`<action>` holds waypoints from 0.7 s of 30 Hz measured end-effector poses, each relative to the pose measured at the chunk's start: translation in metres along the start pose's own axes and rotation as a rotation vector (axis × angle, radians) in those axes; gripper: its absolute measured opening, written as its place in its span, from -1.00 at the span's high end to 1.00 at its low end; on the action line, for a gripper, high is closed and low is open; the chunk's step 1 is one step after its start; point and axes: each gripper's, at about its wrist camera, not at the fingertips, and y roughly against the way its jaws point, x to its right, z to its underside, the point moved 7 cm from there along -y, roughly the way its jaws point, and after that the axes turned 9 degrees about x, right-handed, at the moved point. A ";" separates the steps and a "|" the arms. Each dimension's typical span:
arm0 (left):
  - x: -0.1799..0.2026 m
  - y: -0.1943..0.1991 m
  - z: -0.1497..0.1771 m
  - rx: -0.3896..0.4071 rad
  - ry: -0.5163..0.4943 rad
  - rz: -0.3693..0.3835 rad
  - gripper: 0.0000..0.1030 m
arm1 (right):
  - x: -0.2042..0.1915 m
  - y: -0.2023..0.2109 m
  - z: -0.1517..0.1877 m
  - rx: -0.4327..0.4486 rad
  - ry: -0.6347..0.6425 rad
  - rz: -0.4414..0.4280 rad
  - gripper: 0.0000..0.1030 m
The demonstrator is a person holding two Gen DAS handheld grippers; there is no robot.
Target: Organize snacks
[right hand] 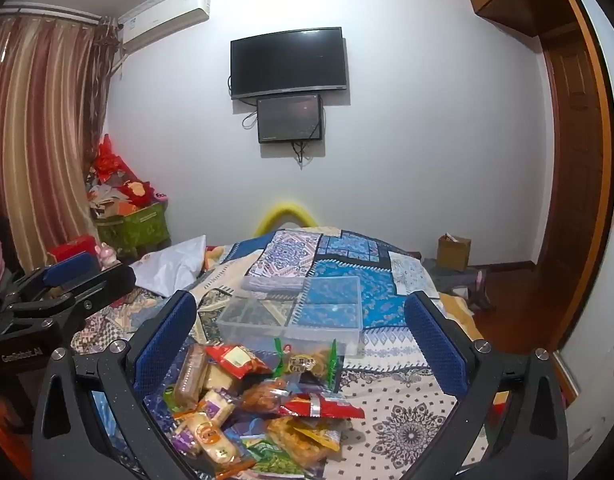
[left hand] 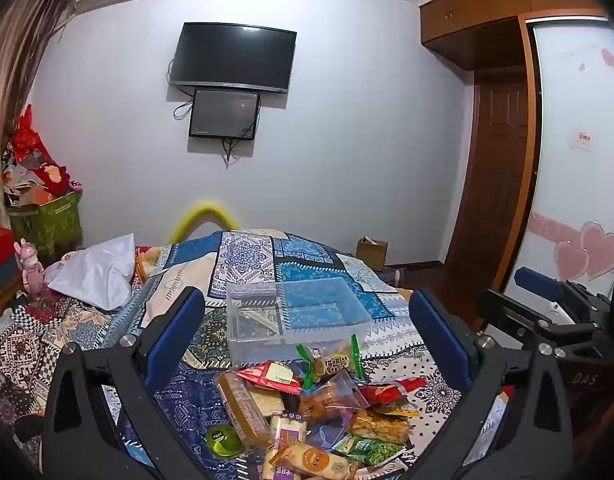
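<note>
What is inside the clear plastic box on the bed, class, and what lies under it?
The clear plastic box holds no snacks; a divider splits it into compartments. Through its floor shows the patterned bedspread beneath. The snack pile hides the foot of its near wall.

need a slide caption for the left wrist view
Open left gripper above a snack pile, empty clear box behind on the patterned bedspread.
</note>
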 end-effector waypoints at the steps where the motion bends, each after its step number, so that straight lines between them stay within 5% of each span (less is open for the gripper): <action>1: 0.000 0.000 0.000 -0.001 0.002 0.000 -1.00 | 0.000 -0.001 0.001 -0.001 -0.001 0.000 -1.00; 21: 0.000 -0.004 0.004 -0.010 0.001 -0.009 -1.00 | 0.000 0.000 0.007 -0.006 -0.022 -0.001 -1.00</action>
